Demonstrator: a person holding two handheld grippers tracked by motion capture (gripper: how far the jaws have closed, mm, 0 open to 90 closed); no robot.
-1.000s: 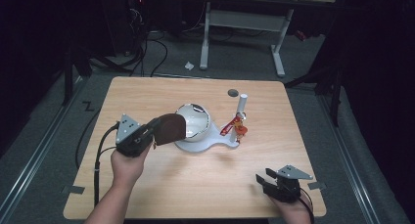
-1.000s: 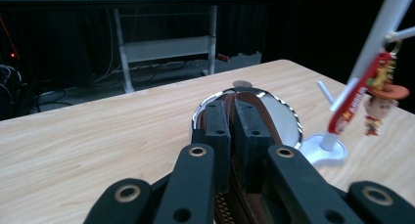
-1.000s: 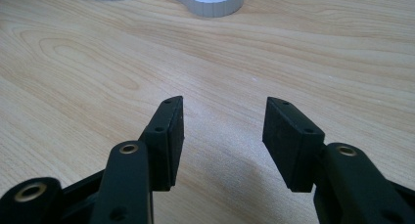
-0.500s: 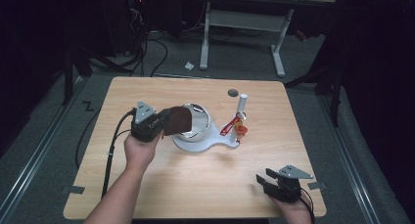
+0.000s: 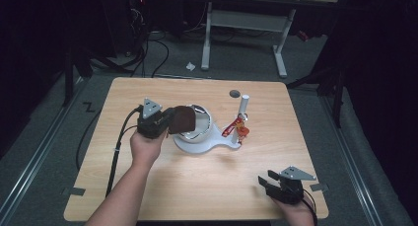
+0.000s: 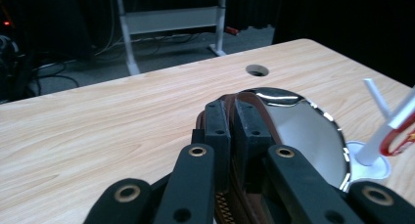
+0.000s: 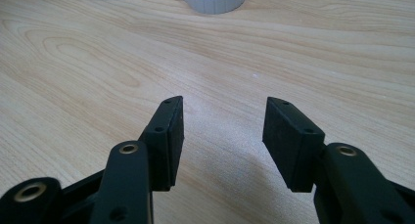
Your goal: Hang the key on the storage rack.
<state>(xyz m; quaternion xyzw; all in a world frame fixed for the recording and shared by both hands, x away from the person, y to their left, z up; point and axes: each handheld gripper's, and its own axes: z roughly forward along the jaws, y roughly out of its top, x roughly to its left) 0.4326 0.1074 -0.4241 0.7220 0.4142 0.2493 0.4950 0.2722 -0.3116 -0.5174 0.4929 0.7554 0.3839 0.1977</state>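
Observation:
My left gripper (image 5: 166,122) is shut on a flat brown zippered pouch (image 5: 185,119), holding it on edge over the near-left rim of a shiny metal bowl (image 5: 203,125). The bowl sits on a white base (image 5: 197,144) that also carries a white post (image 5: 244,105) with a red piece (image 5: 236,127) hanging from it. In the left gripper view the jaws (image 6: 234,121) pinch the pouch (image 6: 266,123) just above the bowl (image 6: 303,131). My right gripper (image 5: 266,181) rests open near the table's front right corner, nothing between its jaws (image 7: 222,121).
A round cable hole (image 5: 234,93) lies in the wooden tabletop (image 5: 148,186) behind the post. The left gripper's cable (image 5: 116,157) trails off the front left. A desk frame (image 5: 246,23) and cables stand on the floor beyond the table.
My left hand has carried the brown pouch to the right and away from me, from beside the bowl to over its rim. The right gripper has stayed put.

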